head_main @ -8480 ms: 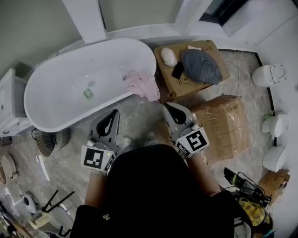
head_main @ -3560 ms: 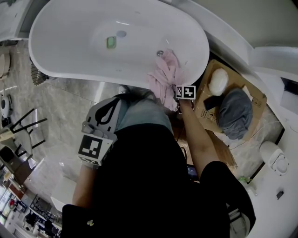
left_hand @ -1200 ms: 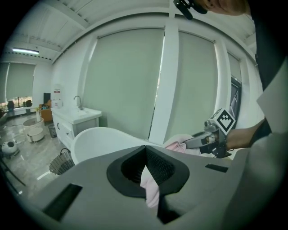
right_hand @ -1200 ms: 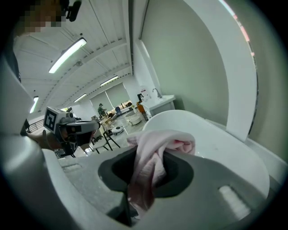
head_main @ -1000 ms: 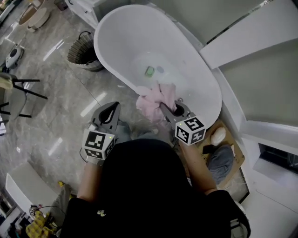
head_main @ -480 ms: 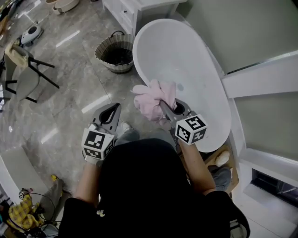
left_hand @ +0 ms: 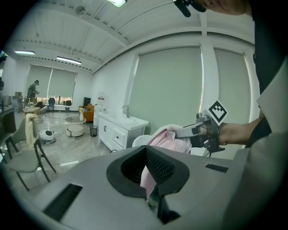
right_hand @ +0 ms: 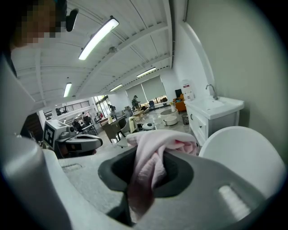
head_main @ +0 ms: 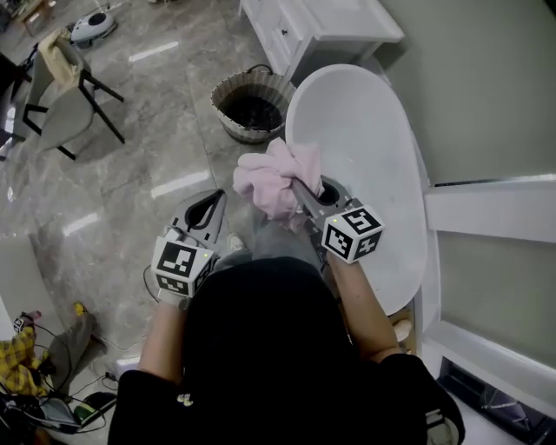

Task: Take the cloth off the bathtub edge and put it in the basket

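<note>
Seen from above, the person's dark top (head_main: 269, 348) fills the near foreground and hides most of both forearms. Just past it, the left gripper (head_main: 213, 197) is held over the grey marble floor (head_main: 130, 200). Its jaws meet tip to tip with nothing between them. In the left gripper view, the pink seen through the gap behind the tips is fabric hanging farther off, not in its grasp.

Beside it, the right gripper (head_main: 295, 185) has its jaws clamped on the pink cloth (head_main: 271, 176). The folds bury the fingertips so they cannot be made out. The cloth is off the tub and in the air, bunched above the jaws over the floor, next to the left rim of the white bathtub (head_main: 365, 148). In the right gripper view its long axis runs roughly top to bottom through the jaws. The upper end flops over to the right, and the lower end is lost in shadow inside the gripper.

The tub's near end is hidden behind the right arm and marker cube. Beyond the cloth, the woven basket (head_main: 230, 129) stands on the floor just beside the tub's far end, its inside too dark to read. Farther off, a white cabinet (head_main: 321, 26) is cut off by the top edge, and a chair (head_main: 65, 104) stands well apart at far left.
</note>
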